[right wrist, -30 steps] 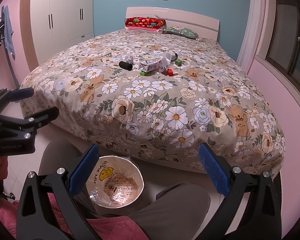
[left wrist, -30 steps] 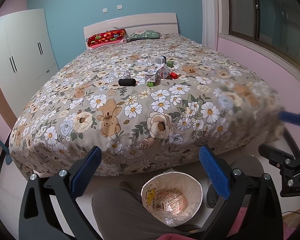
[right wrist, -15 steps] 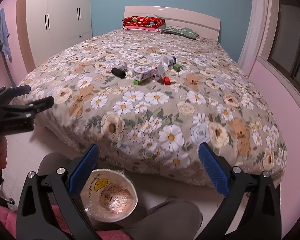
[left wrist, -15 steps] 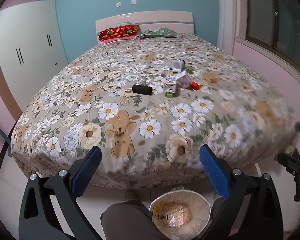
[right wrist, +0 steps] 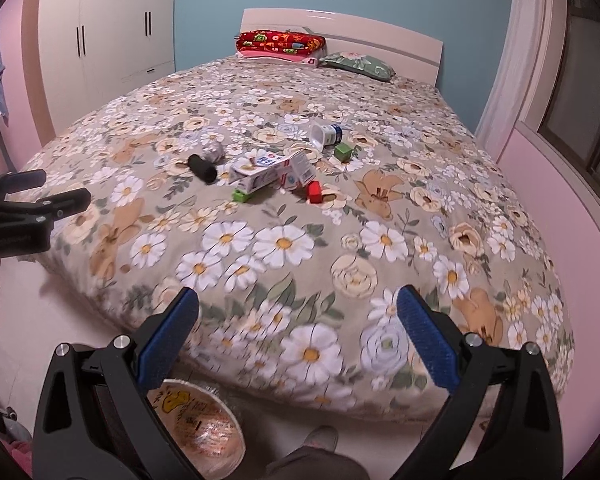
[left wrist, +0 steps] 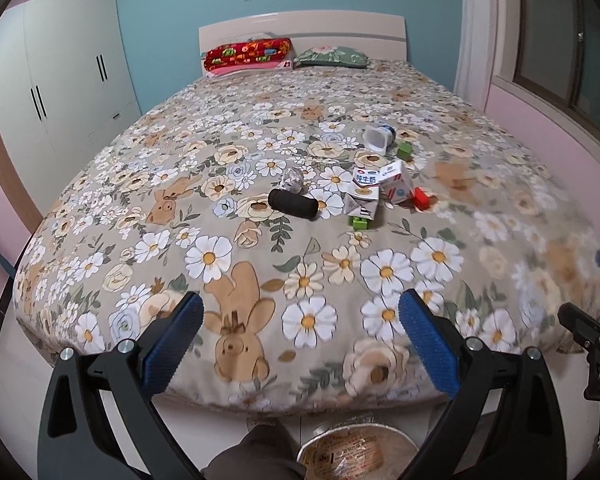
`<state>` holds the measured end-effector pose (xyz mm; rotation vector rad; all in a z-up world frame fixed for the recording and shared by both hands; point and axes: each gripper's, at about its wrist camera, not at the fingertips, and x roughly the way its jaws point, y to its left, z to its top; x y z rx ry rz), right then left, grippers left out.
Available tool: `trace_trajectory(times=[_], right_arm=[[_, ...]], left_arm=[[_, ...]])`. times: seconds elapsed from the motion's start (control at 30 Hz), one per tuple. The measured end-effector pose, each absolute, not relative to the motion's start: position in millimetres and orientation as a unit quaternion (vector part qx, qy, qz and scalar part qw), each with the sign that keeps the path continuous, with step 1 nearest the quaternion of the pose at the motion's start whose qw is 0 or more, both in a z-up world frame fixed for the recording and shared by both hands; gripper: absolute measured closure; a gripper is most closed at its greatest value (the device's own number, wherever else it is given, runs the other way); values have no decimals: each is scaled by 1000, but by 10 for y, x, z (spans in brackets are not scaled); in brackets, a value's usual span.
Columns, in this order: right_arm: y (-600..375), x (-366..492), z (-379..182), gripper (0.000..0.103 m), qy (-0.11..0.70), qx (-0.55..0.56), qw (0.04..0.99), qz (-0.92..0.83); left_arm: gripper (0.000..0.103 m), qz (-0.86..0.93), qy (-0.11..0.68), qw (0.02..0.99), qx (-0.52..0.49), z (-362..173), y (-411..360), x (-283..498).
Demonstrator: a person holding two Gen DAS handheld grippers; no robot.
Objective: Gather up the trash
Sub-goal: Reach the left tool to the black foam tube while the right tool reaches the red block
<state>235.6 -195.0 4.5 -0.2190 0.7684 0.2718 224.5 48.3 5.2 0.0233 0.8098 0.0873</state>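
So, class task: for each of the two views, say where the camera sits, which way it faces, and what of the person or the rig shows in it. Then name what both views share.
Left wrist view: sits on the left gripper, faces the bed's foot toward the headboard; its open blue fingers, a knee, and the right gripper's tip at the right edge show.
Right wrist view: sits on the right gripper, faces the same way from further right; the left gripper shows at left.
Shared: floral bedspread, milk cartons, black roll, lined bin.
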Motion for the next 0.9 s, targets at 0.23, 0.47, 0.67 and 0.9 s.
trace_trajectory(times=[0.23, 0.47, 0.67, 0.9], right_arm=[[-1903, 2884, -110, 6, 384, -111, 907, 135], [-1798, 3378, -287, 6, 388, -121, 903, 142], [-1711, 3801, -506, 6, 397, -127, 897, 147], [-1668, 4396, -863, 6, 419, -117, 888, 151]], left_arm=[[4, 56, 417, 907, -12, -109, 544, 2833], [4, 81, 444, 891, -51, -314, 611, 3440], [4, 99, 466, 876, -79, -530, 664, 3908], [4, 140, 495, 848, -125, -848, 791, 4451]])
